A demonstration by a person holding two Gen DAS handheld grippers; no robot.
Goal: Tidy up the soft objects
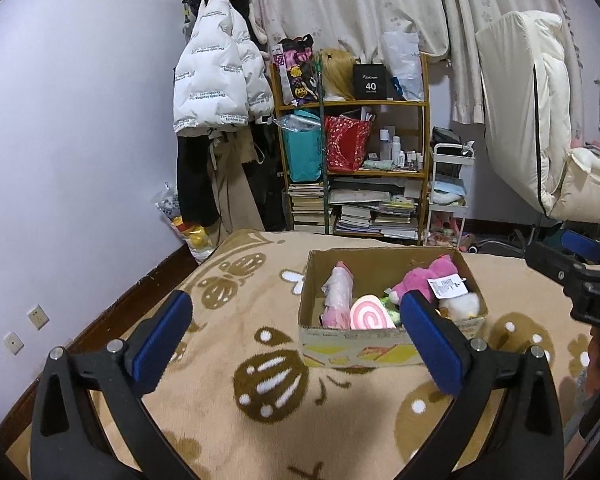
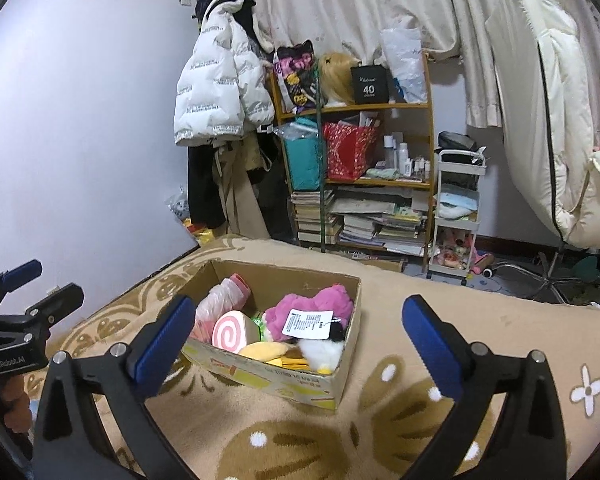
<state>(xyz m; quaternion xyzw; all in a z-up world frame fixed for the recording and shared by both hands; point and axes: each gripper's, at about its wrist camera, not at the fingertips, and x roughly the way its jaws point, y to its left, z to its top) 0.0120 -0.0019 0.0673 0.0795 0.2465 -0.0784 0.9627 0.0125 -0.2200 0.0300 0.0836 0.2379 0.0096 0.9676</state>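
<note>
The left gripper [image 1: 296, 324] is standing with its jaws spread wide and nothing between them, and the right gripper [image 2: 300, 328] is gaping just as wide and just as empty; both are hovering above the bed short of the cardboard box [image 2: 342, 376], touching none of its contents. The soft things are lying inside that box, which is sitting on the tan patterned blanket [image 1: 228, 416]: a pink plush toy [image 2: 316, 304] with a white tag, a pink swirl-roll cushion [image 2: 230, 334], a bagged pink item [image 2: 220, 300], a yellow plush [image 2: 266, 350] and a black-and-white plush [image 2: 324, 350]. No loose soft toy is showing on the blanket around the box, so the gathering is looking finished or nearly so. Whether anything is waiting outside these views, I cannot tell.
</note>
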